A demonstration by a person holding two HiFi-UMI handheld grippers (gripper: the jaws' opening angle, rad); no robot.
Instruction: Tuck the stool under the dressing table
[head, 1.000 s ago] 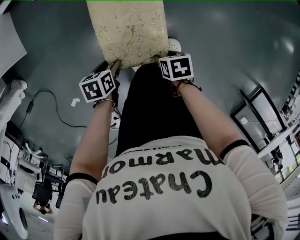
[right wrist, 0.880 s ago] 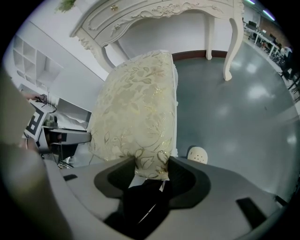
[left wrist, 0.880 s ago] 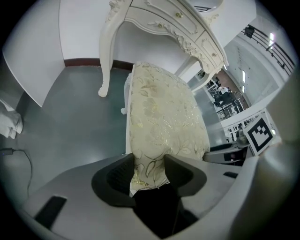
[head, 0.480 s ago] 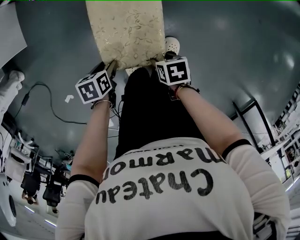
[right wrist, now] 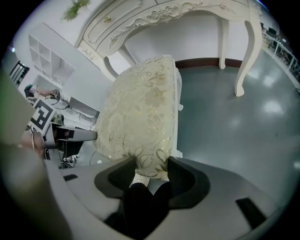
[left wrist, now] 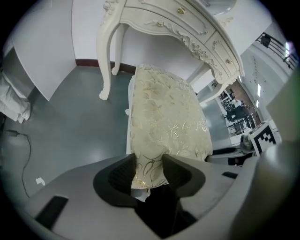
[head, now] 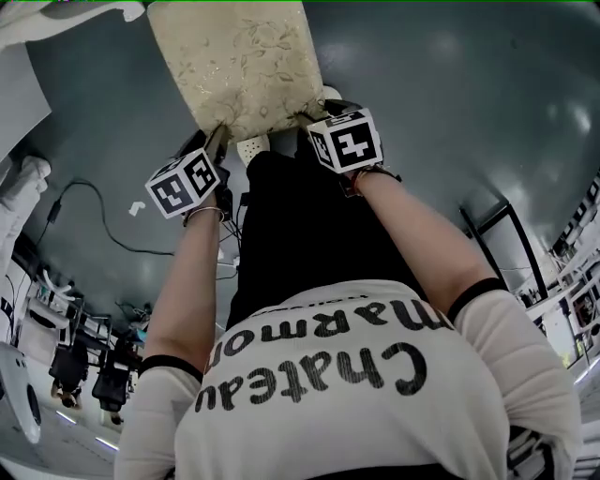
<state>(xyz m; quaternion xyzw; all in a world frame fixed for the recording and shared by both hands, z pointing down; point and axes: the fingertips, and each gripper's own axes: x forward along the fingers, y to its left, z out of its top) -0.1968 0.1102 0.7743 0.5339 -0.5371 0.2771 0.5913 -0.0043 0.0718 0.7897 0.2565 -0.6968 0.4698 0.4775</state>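
The stool (head: 239, 66) has a cream cushion with a gold leaf pattern and stands on the grey floor ahead of me. My left gripper (head: 217, 136) grips its near left corner, and its jaws are closing with the cushion's edge (left wrist: 149, 164) squeezed between the pads. Over at the near right corner my right gripper (head: 314, 117) is shut on the cushion (right wrist: 150, 166). The white carved dressing table (left wrist: 173, 23) stands just beyond the stool's far end, its legs and open underside facing it. It also shows in the right gripper view (right wrist: 187, 14) and at the head view's top left (head: 66, 9).
A black cable (head: 103, 211) lies on the floor to the left. My white shoe (head: 251, 148) is just behind the stool. A white wall panel (left wrist: 42, 51) stands left of the table, white shelves (right wrist: 47, 61) on its other side. Black frames (head: 506, 234) lean at right.
The stool and both grippers have slid forward and leftward across the floor. The dressing table's edge has come into the head view at the top left.
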